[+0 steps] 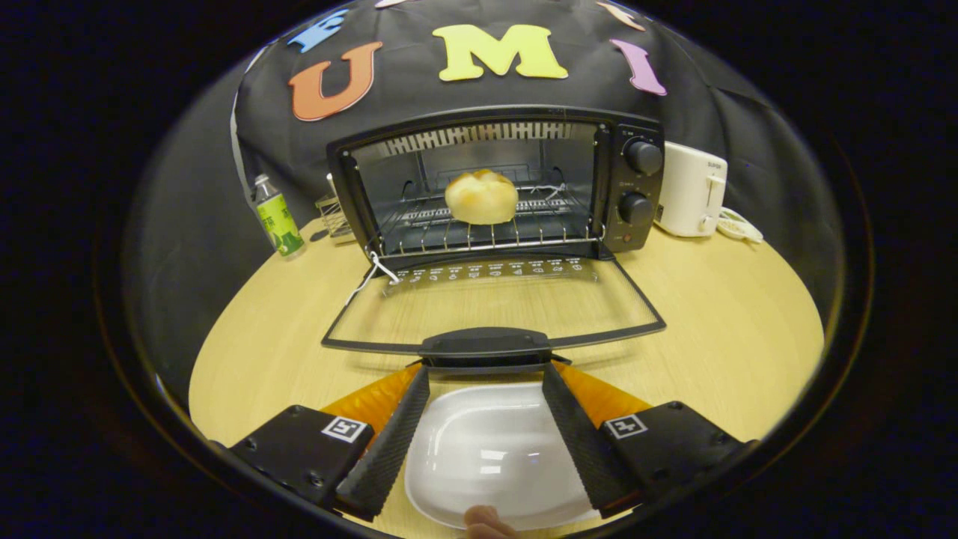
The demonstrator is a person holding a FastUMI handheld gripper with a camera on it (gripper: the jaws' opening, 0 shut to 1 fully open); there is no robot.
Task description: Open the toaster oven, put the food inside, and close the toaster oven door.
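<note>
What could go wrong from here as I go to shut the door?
The gripper is open, its tips flanking the door handle. The door lies flat, so pushing under the handle off-centre could let it slip. A white string hangs at the left hinge and could get pinched. The white dish sits under the jaws; dipping low may knock it.

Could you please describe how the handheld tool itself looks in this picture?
The tool has two long ribbed fingers that narrow toward their tips, backed by orange panels. Each sits on a black block with screws and a square black-and-white marker.
</note>
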